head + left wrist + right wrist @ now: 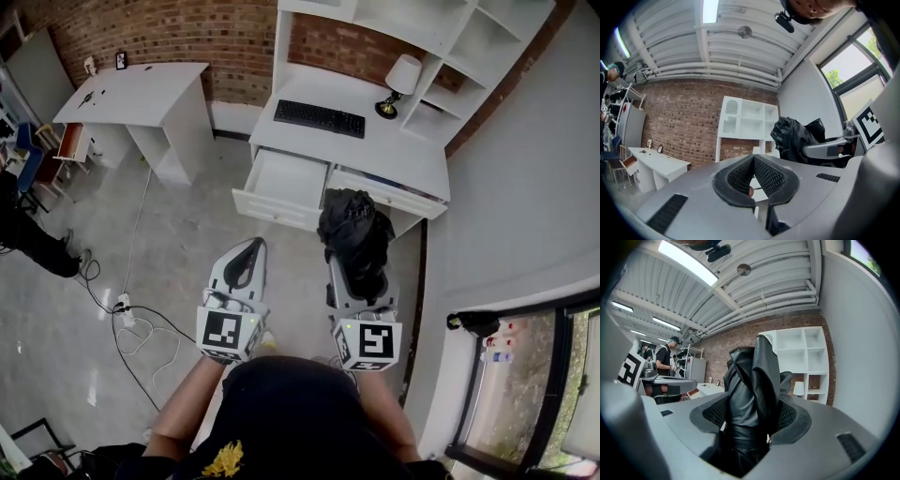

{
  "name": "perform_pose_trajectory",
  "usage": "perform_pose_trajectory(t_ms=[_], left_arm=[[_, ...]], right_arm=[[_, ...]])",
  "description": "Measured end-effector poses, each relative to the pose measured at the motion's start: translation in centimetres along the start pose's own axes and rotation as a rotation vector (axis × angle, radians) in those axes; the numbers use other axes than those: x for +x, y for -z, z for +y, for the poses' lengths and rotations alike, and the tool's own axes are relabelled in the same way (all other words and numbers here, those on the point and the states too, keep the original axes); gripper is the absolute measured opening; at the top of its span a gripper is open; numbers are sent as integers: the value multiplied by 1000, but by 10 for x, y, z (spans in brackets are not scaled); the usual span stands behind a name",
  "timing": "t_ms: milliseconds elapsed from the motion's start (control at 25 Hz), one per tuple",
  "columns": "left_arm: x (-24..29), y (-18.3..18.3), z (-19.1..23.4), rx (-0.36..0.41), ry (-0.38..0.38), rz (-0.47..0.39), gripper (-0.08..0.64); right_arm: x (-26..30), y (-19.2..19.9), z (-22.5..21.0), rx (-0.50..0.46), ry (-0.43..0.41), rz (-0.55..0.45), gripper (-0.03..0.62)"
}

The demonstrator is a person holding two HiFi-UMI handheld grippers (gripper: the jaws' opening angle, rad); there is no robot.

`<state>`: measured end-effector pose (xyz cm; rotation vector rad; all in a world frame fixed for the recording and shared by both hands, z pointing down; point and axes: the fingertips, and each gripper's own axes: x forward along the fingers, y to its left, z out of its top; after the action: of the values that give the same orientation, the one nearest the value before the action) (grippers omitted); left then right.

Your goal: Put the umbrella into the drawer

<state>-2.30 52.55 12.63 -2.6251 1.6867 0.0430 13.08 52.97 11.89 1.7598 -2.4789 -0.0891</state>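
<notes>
Black folded umbrella (354, 230) is held by the right gripper (751, 417). The jaws are set at a middling width and closed on the umbrella's lower part, with dark fabric bunched between the mesh pads (712, 413). The umbrella is pointed away from the person, roughly level and outside the drawer (286, 178). In the head view its far end is seen against the front edge of the white desk (412, 159), just right of the drawer. The drawer is pulled out and its white interior is exposed.

The left gripper (253, 246) is carried beside the right one. Its jaws are drawn together at the tips and grip nothing. This is confirmed in the left gripper view, where the two pads meet at the far end.

Shown by the head view only:
- black keyboard (319, 117) and table lamp (403, 80) on the desk
- second white table (141, 89) by the brick wall (187, 33)
- cables (141, 328) and power strip (125, 305) on the floor
- window (534, 384) at lower right

In the left gripper view the umbrella is seen from the side, along with the right gripper's marker cube (869, 124). In the right gripper view the desk is mostly hidden behind the umbrella. The white shelf unit (806, 357), a person (663, 359) standing far left and ceiling lights (689, 261) are picked up there.
</notes>
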Motion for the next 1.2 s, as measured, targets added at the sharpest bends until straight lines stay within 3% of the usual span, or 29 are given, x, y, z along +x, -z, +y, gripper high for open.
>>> perform_pose_trajectory(t_ms=[360,760,1200], left_arm=[[0,29,49,-59,16,42,17],[31,33,60,-47,54,51,17],[157,38,113,-2,9,78,17]], right_arm=[[26,24,21,12,38,88,249],[54,23,-5,31,107,71,249],[183,17,-62,53,60,24,249]])
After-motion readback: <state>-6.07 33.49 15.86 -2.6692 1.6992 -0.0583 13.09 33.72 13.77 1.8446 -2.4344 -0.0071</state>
